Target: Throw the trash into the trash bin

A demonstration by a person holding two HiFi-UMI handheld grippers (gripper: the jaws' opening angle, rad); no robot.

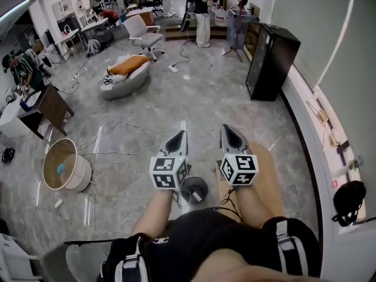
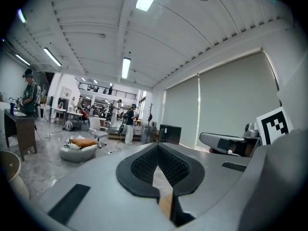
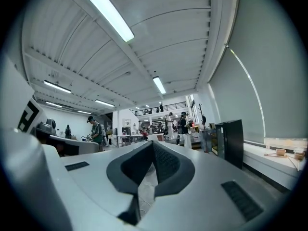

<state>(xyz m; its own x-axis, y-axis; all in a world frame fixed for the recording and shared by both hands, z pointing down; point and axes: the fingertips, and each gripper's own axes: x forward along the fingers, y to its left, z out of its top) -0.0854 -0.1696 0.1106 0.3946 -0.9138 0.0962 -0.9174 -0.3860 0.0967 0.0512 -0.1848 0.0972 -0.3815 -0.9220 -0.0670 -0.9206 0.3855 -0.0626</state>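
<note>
Both the left hand-held gripper (image 1: 182,135) and the right hand-held gripper (image 1: 228,131) are closed on nothing, pointed level above the glossy grey floor (image 1: 205,98). No trash is carried. A blue scrap (image 1: 61,169) (probably light and soft, best pinched at an edge) is seen inside the round trash bin (image 1: 82,178) at left. A black cabinet (image 1: 270,63) is stood by the window wall.
</note>
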